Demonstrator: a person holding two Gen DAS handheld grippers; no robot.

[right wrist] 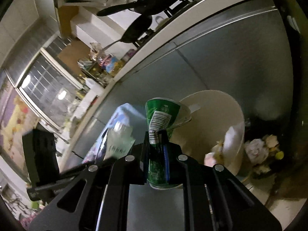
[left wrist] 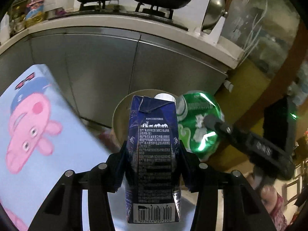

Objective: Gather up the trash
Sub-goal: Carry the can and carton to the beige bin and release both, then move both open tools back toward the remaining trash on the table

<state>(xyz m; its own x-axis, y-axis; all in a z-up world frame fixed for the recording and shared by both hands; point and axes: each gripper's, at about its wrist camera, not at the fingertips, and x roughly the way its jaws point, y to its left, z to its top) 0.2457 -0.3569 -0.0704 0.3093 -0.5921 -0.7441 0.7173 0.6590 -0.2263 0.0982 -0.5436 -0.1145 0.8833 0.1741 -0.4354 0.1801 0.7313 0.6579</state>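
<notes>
Dark-blue cardboard fills the middle of the left wrist view: a milk carton (left wrist: 153, 154) stands clamped between the pads of the left gripper (left wrist: 153, 150), jaws about half apart and pressing its two sides. Behind it, at twelve o'clock, sits the cream waste bin (left wrist: 120, 113), against grey cabinet doors (left wrist: 100, 67). At two o'clock of the carton a crushed green can (left wrist: 200, 123) is pinched by the right gripper (right wrist: 156, 144), whose jaws are nearly together on the flattened metal. In the right wrist view the bin (right wrist: 221, 111) lies at two o'clock of the can (right wrist: 161, 115), holding pale crumpled rubbish (right wrist: 231, 138).
</notes>
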